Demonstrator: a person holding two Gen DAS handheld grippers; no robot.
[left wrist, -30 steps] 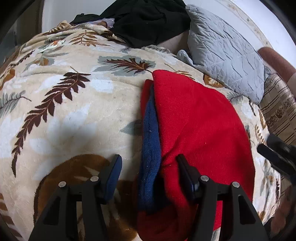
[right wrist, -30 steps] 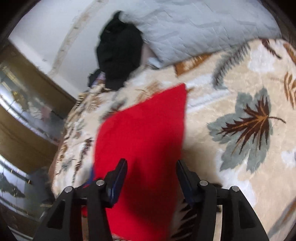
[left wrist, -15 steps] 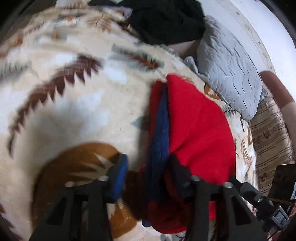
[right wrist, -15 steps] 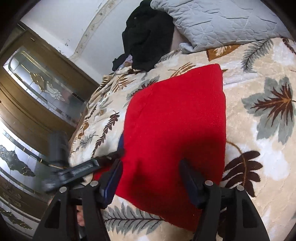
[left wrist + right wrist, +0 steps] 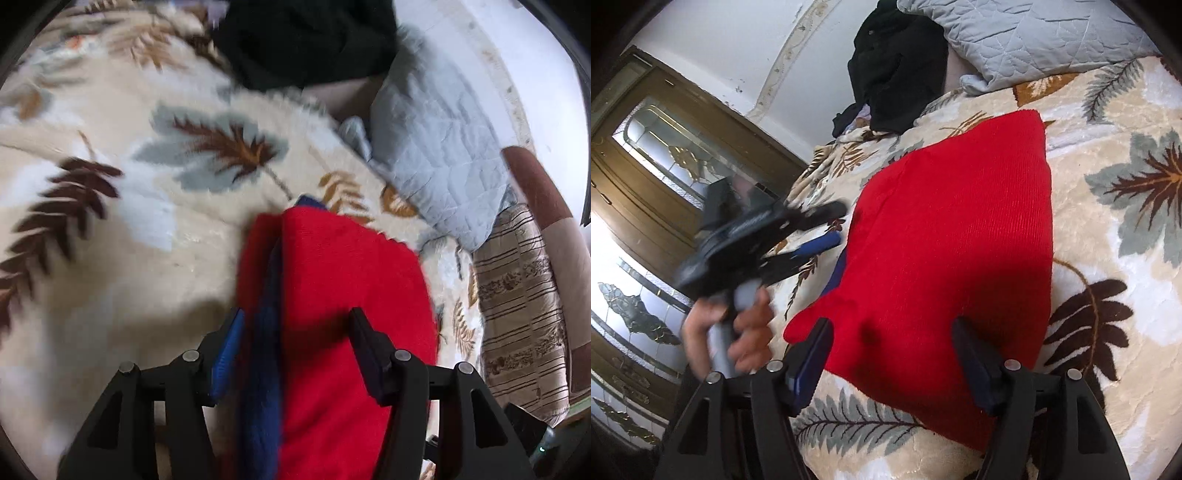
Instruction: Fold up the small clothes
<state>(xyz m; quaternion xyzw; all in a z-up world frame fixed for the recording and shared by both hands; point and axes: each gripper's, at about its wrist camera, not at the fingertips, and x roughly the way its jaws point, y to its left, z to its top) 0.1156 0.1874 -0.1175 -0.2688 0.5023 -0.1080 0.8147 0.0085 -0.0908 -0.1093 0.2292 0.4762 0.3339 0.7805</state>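
Note:
A folded red knit garment (image 5: 351,295) with a dark blue layer (image 5: 266,350) showing along its left edge lies on the leaf-patterned blanket (image 5: 129,221). My left gripper (image 5: 295,332) straddles that edge with its jaws opening; the cloth sits between the fingers but the pads do not press it. The right wrist view shows the same garment (image 5: 953,240) lying flat, with the left gripper (image 5: 836,225) blurred at its left side. My right gripper (image 5: 890,332) hovers over the near edge, jaws opening and gripping nothing.
A black clothes heap (image 5: 897,66) and a grey quilted pillow (image 5: 1034,37) lie at the bed's far end. A striped cushion (image 5: 517,314) lies right of the garment. A wooden wardrobe with glass doors (image 5: 665,147) stands left. A person's hand (image 5: 738,325) holds the left gripper.
The left gripper narrowed on the blue edge, then widened again and slid right over the garment. The right gripper sank toward the near edge and widened. The garment now lies flat.

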